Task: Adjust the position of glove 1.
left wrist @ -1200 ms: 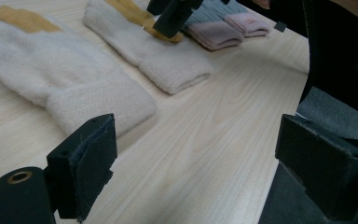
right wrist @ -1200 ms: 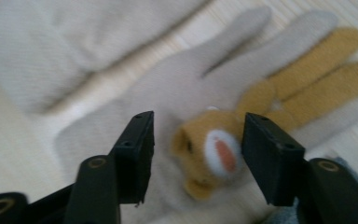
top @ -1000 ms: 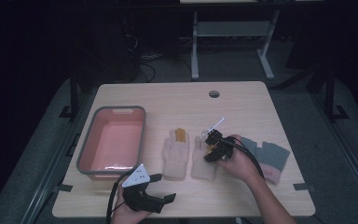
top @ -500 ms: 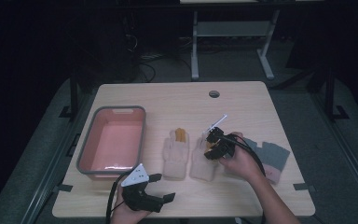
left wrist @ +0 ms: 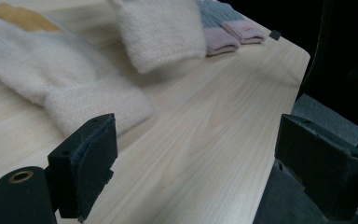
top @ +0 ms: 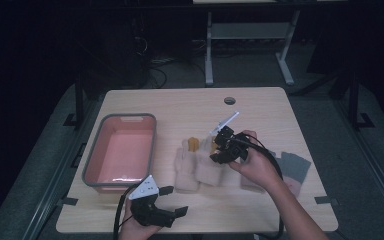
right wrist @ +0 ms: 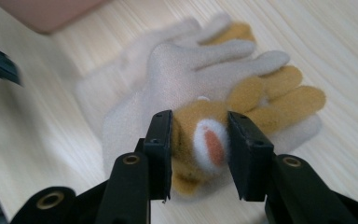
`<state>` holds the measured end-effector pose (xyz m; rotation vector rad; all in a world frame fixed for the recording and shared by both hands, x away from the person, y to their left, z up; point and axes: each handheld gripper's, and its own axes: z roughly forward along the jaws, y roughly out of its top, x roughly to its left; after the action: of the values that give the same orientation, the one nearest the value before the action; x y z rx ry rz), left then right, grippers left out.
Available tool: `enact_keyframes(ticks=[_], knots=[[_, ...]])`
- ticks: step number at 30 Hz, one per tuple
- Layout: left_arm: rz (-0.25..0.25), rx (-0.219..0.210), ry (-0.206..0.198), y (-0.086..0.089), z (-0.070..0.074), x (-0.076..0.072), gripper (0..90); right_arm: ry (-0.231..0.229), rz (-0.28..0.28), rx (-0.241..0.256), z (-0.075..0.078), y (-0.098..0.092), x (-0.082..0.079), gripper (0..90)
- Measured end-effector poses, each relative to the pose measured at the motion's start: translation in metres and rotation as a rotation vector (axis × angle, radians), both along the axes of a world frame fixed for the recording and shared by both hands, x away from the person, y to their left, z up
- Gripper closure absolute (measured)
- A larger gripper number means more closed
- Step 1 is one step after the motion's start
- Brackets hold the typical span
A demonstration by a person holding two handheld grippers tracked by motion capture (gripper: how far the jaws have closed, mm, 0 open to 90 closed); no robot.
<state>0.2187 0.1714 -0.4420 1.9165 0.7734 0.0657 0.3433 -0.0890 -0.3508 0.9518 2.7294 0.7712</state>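
Observation:
Two cream knitted gloves lie side by side mid-table, the left glove (top: 185,167) (left wrist: 51,65) flat with a tan patch. My right gripper (top: 219,150) (right wrist: 199,126) is shut on the tan, animal-faced part of the right glove (top: 207,172) (right wrist: 186,70), pinching it between both pads; that glove's cuff (left wrist: 161,28) looks slightly raised. My left gripper (top: 176,201) (left wrist: 200,154) is held open near the table's front edge, pointing at the gloves' cuffs with nothing between its pads.
A pink bin with a grey rim (top: 92,165) stands at the left of the table. Folded grey and pink socks (top: 292,167) (left wrist: 233,32) lie at the right, partly behind the person's right hand. A cable hole (top: 230,100) is at the far edge.
My right gripper has risen a little and shifted slightly away from the person while gripping the glove. The left gripper has stayed put.

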Motion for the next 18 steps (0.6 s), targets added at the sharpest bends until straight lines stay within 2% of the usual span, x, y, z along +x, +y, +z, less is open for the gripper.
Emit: enact_keyframes(ticks=[1,2,6,8,12,16,18], knots=[[0.0,0.0,0.0,0.0,0.0,0.0,13.0,0.0,0.0,0.0,0.0,0.0,0.0,62.7],[0.0,0.001,-0.001,0.0,0.0,0.0,13.0,-0.008,0.025,0.0,0.004,0.011,0.001,62.7],[0.001,0.005,-0.003,0.001,0.001,-0.001,13.0,-0.007,0.064,0.006,0.005,0.026,0.003,62.6],[0.002,0.003,-0.003,0.003,0.002,-0.001,13.0,-0.005,0.089,-0.002,0.001,0.043,0.007,62.6],[0.01,-0.008,-0.002,0.004,0.002,-0.001,13.1,0.003,0.105,-0.005,-0.005,0.056,0.011,62.5],[0.01,-0.012,0.003,0.004,0.002,-0.001,13.1,0.025,0.115,-0.049,-0.024,0.071,0.02,62.2],[0.012,-0.019,0.006,0.004,0.002,-0.001,13.1,0.05,0.112,-0.048,-0.034,0.073,0.025,61.9]])
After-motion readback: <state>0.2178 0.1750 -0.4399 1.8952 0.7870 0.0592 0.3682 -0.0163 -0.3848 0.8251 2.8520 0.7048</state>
